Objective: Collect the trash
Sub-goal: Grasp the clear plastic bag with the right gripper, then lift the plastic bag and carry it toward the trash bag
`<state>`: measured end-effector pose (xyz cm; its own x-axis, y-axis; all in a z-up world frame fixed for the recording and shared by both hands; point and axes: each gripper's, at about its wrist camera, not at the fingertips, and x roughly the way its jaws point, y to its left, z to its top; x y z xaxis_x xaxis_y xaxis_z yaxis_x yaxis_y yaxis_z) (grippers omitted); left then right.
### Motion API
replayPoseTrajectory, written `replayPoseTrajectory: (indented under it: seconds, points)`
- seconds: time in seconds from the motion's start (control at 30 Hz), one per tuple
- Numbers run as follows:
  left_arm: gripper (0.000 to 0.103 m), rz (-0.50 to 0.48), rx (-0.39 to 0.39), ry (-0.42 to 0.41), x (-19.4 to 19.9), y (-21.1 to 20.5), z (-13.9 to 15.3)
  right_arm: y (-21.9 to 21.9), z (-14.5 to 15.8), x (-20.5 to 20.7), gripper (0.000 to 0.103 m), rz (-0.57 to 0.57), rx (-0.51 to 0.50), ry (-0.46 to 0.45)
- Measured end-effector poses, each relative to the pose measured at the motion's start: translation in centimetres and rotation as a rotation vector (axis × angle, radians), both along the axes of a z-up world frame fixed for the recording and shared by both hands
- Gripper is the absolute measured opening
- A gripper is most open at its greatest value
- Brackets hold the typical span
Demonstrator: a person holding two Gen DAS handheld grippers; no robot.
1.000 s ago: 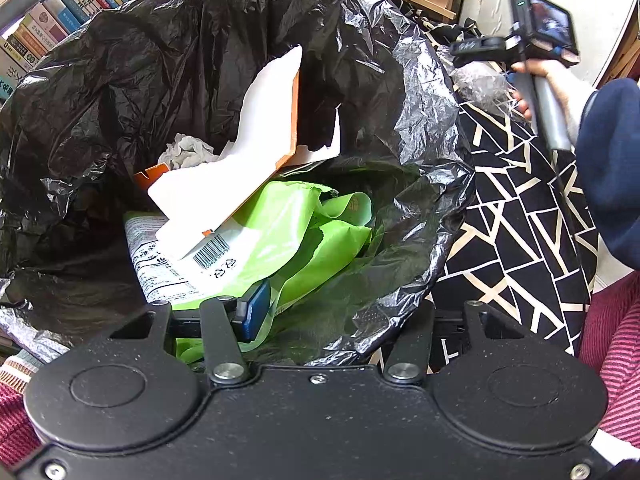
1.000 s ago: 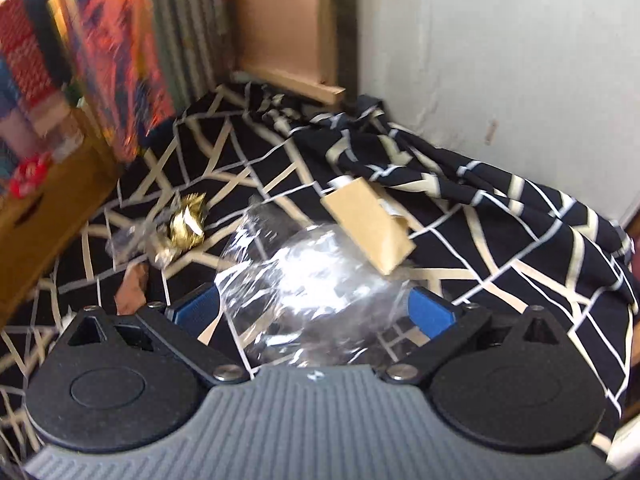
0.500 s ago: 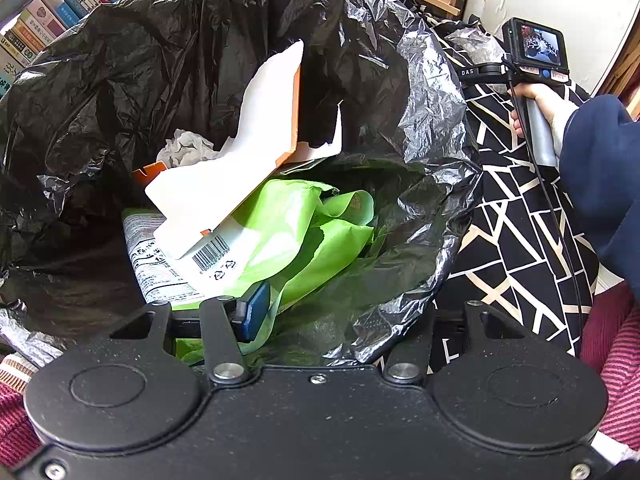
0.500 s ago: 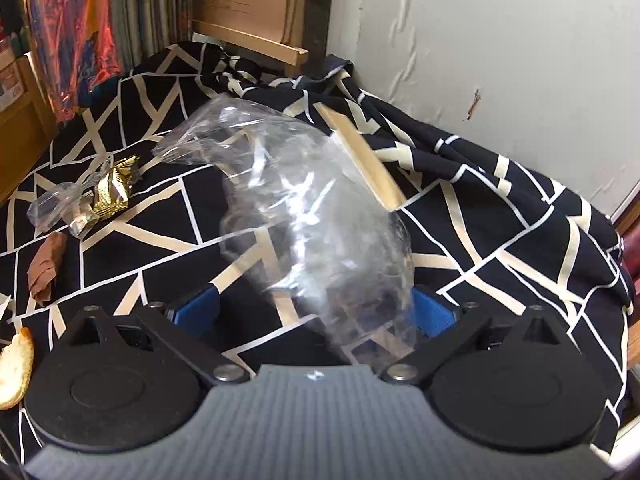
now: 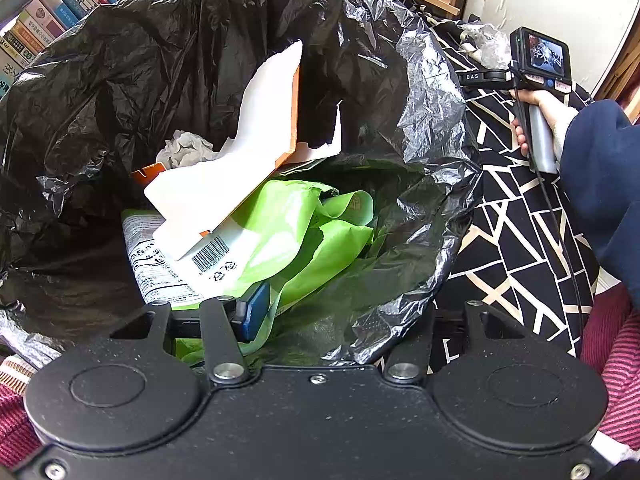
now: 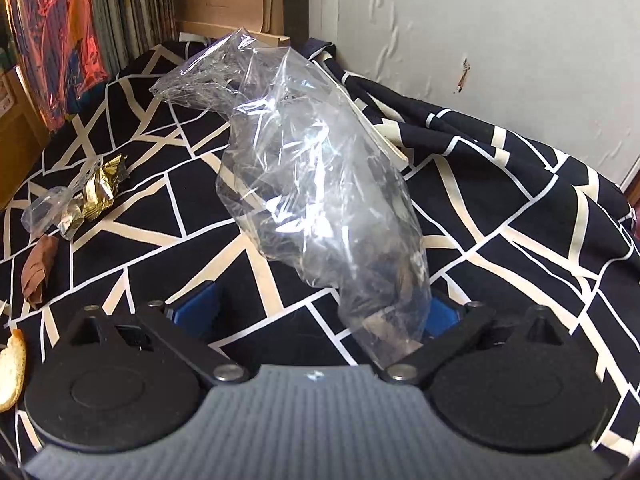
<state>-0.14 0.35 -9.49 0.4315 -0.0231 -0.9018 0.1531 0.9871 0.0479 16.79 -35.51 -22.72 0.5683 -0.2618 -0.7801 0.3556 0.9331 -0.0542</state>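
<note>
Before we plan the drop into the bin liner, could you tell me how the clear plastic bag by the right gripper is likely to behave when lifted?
The clear plastic bag is thin, crumpled film, so it probably flops and weighs very little. It looks glossy, so it may slip between the right gripper pads. Being so light, it may drift rather than drop.

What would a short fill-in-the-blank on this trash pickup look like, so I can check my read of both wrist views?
1. The left gripper pinches the rim of the ____ trash bag.
2. The plastic wrapper by the right gripper is ____, so the cloth shows through it.
3. On the cloth, the gold wrapper lies to the ____ of the plastic wrapper.
4. The white cardboard in the bag rests on a ____ bag.

Missing words: black; clear; left; green
</note>
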Motion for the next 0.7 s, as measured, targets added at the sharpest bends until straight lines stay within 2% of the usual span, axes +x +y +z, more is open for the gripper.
replayPoseTrajectory:
  seconds: [0.13,0.3,0.33,0.37,0.47,0.53,0.7]
  points:
    - [0.05,0.001,0.0,0.0,0.0,0.0,0.0,0.2,0.5,-0.1,0.102,-0.013,0.022,-0.004]
    - [0.05,0.001,0.001,0.0,0.0,0.0,0.0,1.3,1.7,-0.4,0.083,0.016,0.009,-0.071]
    - [0.05,0.001,0.001,0.0,0.0,0.0,0.0,1.6,2.0,-0.3,0.075,0.026,0.001,-0.081]
    - [0.05,0.001,0.001,0.0,0.0,0.0,0.0,1.9,2.3,-0.3,0.063,0.032,-0.003,-0.087]
    - [0.051,0.0,0.001,0.0,0.0,0.0,0.0,2.5,2.7,-0.1,0.036,0.034,-0.018,-0.082]
    - [0.05,0.0,0.001,0.0,0.0,0.0,0.0,2.9,3.1,-0.1,0.023,0.039,-0.023,-0.08]
    - [0.05,-0.001,0.0,-0.003,0.0,0.0,0.0,4.5,4.3,-0.1,0.02,0.092,0.002,-0.083]
